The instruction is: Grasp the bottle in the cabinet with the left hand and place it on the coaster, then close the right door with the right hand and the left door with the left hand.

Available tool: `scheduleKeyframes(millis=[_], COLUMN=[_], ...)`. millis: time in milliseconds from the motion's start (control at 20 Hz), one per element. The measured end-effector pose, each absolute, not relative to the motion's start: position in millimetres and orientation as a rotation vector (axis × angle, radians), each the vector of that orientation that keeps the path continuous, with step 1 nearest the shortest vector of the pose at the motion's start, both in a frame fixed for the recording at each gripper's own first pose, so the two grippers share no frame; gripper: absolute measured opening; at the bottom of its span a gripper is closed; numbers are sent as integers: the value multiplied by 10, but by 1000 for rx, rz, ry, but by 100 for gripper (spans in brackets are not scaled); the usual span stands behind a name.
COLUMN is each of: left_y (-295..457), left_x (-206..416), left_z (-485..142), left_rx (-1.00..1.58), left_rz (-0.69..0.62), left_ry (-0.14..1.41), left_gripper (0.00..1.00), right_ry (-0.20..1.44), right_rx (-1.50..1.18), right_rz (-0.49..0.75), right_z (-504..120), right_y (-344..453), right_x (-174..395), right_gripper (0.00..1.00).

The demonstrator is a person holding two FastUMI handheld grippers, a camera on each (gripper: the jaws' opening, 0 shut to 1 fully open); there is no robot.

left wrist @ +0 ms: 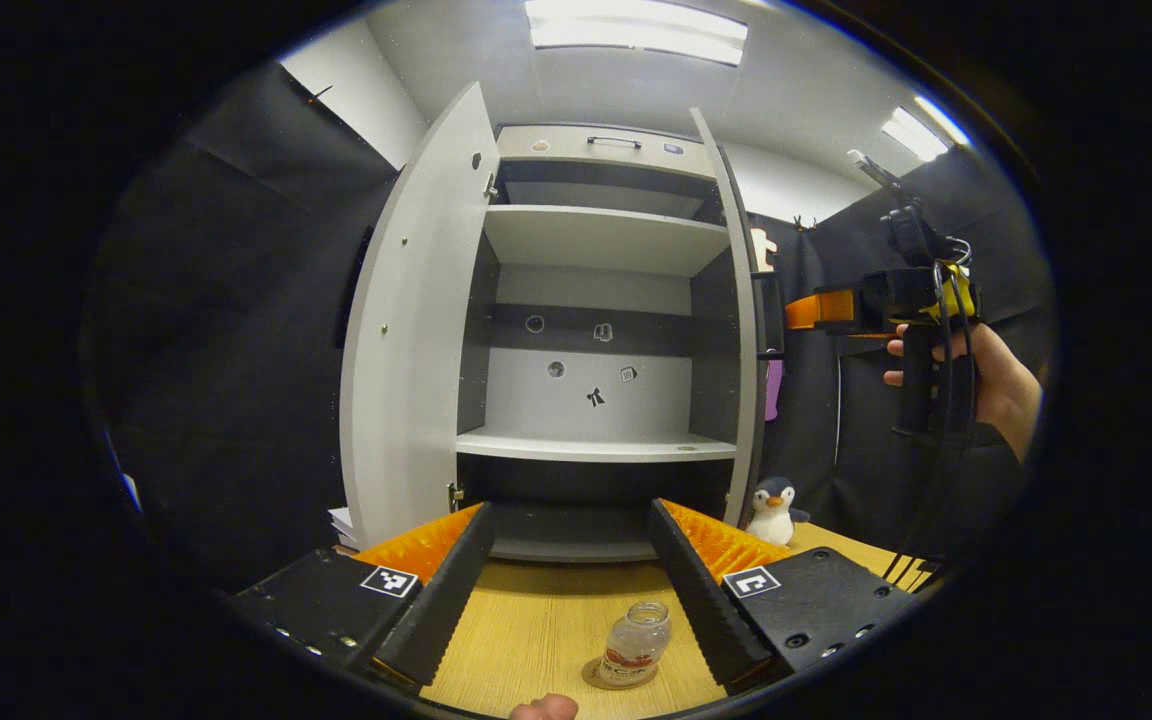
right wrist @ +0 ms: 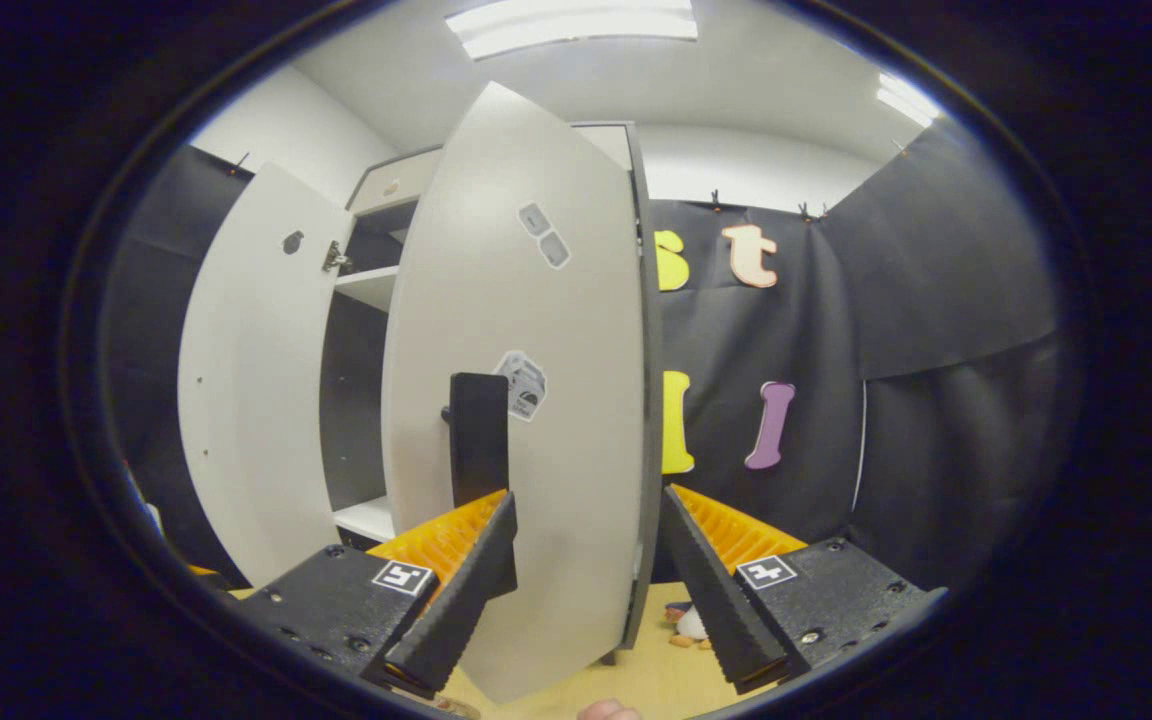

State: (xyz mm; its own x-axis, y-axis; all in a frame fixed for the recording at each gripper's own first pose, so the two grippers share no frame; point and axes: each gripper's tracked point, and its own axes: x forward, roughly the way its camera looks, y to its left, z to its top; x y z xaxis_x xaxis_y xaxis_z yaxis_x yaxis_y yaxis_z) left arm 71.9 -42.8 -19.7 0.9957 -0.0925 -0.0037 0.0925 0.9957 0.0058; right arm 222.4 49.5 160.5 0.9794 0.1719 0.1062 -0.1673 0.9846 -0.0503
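A small clear bottle [left wrist: 633, 645] with a label stands upright on a round coaster [left wrist: 596, 681] on the wooden table [left wrist: 536, 620]. My left gripper [left wrist: 571, 600] is open above and behind it, touching nothing. The grey cabinet [left wrist: 596, 300] stands with both doors swung out and bare shelves. In the right gripper view the right door [right wrist: 536, 400] with its black handle [right wrist: 479, 440] is close in front. My right gripper [right wrist: 591, 600] is open, its fingers either side of the door's lower free edge. The left door [right wrist: 246, 400] stands open beyond. A hand holds the right gripper [left wrist: 821, 310] beside the right door.
A penguin toy [left wrist: 774, 510] sits on the table at the foot of the right door, partly seen low in the right gripper view as well [right wrist: 688, 622]. Black cloth walls close the booth on both sides. A fingertip [left wrist: 544, 708] shows at the bottom edge.
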Motion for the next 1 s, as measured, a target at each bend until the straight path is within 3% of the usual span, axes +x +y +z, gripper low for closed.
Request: scheduleKeyframes(millis=[150,250,400,450,500,1000], left_y=[-386,-359,-332,-312,-302,-214], left_x=[722,721,688,681,669,614], left_z=[-151,-106,-39,-17,14,399], left_rx=[11,2,-10,-10,-15,-46], left_rz=[-80,-73,-67,-62,-61,-52], left_ry=[-5,-14,-18,-13,-12,-63], left_gripper=[95,95,95,99,95,99], right_ry=[-114,-136,-138,-145,-152,-171], right_rx=[-37,-49,-63,-56,-46,15], right_rz=[187,188,182,184,180,109], right_z=[1629,1682,1653,1643,1630,766], right_y=[594,611,561,551,520,277], right_x=[2242,2171,1982,1896,1814,1120], right_gripper=[98,94,98,98,94,98])
